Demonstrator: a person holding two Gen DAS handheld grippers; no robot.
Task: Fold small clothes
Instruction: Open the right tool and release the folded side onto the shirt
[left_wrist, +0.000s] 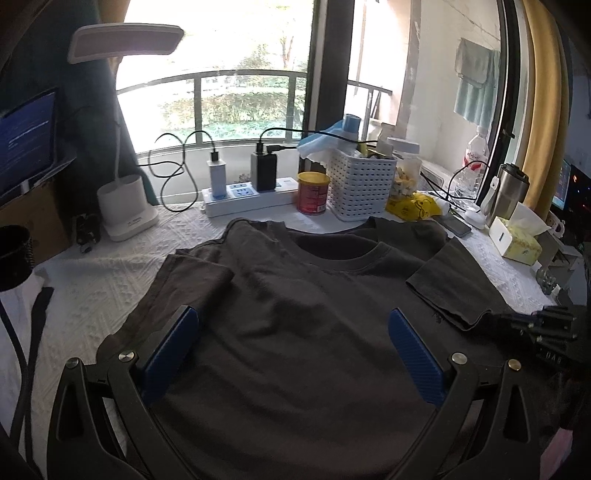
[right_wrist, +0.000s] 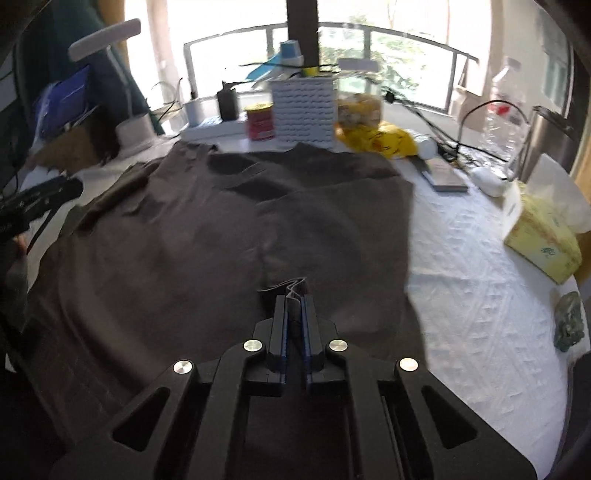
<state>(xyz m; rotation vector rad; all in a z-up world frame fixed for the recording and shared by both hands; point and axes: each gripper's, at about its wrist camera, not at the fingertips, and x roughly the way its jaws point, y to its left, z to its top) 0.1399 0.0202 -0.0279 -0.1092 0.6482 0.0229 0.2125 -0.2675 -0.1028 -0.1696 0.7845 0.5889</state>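
Two handheld grippers work over one dark brown T-shirt (left_wrist: 295, 295) spread on a table under a white textured cloth (left_wrist: 110, 280), neckline toward the window at twelve o'clock.

From the right wrist view, the right gripper (right_wrist: 295, 295) has its blue-padded jaws pressed nearly together on a small bunched fold of shirt fabric (right_wrist: 291, 286), which pokes up just beyond the fingertips. The right side of the shirt appears already turned inward, leaving a straight edge running from five o'clock up toward one o'clock, with bare cloth beyond it.

From the left wrist view, the left gripper (left_wrist: 293, 325) hangs with its jaws spread wide and nothing between them; the shirt's chest lies directly beneath, the collar (left_wrist: 340, 254) ahead at twelve o'clock. The left sleeve (left_wrist: 207, 273) sits at about eleven o'clock.

My reading: the shirt's long axis runs six to twelve o'clock, and the pinched fabric sits near the six o'clock end, so the right hand is the one placed to carry it. Clutter by the window, a white basket (left_wrist: 360, 184) and a red can (left_wrist: 313, 192), stands just beyond the collar.
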